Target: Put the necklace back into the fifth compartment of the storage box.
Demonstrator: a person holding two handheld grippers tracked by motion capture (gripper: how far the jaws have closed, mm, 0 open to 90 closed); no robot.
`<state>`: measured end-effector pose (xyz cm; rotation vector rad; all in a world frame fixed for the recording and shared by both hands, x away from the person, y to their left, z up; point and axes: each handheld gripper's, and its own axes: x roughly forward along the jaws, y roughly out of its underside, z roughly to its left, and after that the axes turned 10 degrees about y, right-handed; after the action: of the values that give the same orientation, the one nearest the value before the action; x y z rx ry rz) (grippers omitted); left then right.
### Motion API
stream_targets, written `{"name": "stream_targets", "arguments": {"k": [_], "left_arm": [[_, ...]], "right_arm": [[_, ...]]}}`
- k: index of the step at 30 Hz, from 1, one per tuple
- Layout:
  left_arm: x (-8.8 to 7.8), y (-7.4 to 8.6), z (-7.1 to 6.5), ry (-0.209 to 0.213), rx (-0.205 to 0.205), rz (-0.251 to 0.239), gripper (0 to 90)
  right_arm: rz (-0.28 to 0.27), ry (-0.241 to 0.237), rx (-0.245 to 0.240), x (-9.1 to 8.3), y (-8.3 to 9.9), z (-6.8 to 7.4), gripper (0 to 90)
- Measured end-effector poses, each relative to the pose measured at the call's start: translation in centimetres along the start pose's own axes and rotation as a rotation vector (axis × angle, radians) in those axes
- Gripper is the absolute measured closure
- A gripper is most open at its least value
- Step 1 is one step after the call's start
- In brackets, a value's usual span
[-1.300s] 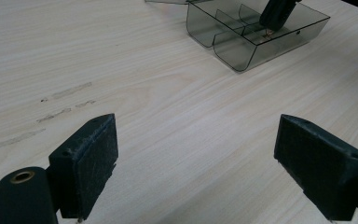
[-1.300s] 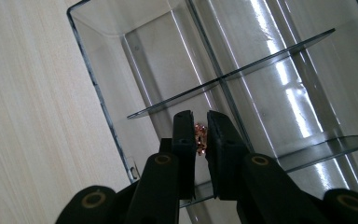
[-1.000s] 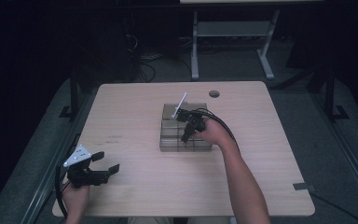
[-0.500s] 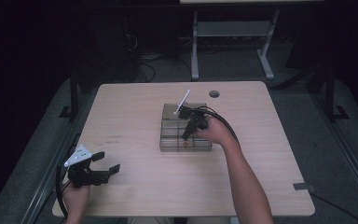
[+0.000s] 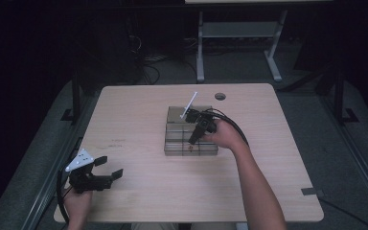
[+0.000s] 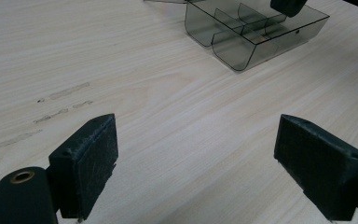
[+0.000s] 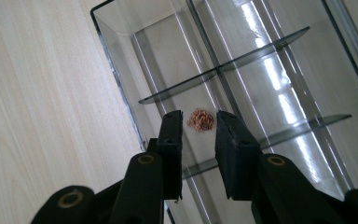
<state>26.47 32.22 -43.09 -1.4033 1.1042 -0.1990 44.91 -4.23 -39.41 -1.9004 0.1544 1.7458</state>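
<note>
Right gripper (image 5: 192, 139) dips into the clear divided box (image 5: 190, 144), jaws bracketing a little copper tangle.

On the pale wooden table (image 5: 139, 124) the smoky plastic organiser sits about mid-table, and the right hand (image 5: 225, 136) has its tool angled down over the box's near row. From the right gripper view the jaws stand a narrow gap apart, and the small copper-coloured cluster (image 7: 201, 120) lies on the compartment floor just beyond the tips, between two dividers; I can't tell whether either pad touches it. Over at the near left corner, the left gripper (image 5: 109, 174) rests well apart from the box, jaws spread wide over bare wood, nothing between them, left hand (image 5: 76, 203) wrapped on the handle.
</note>
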Motion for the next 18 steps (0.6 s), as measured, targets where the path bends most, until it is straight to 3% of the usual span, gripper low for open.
{"name": "stream_targets", "arguments": {"k": [18], "left_arm": [[0.0,0.1,0.0,-0.006,-0.002,0.01,13.0]], "right_arm": [[-0.003,0.017,-0.014,-2.0,2.0,0.1,58.2]]}}
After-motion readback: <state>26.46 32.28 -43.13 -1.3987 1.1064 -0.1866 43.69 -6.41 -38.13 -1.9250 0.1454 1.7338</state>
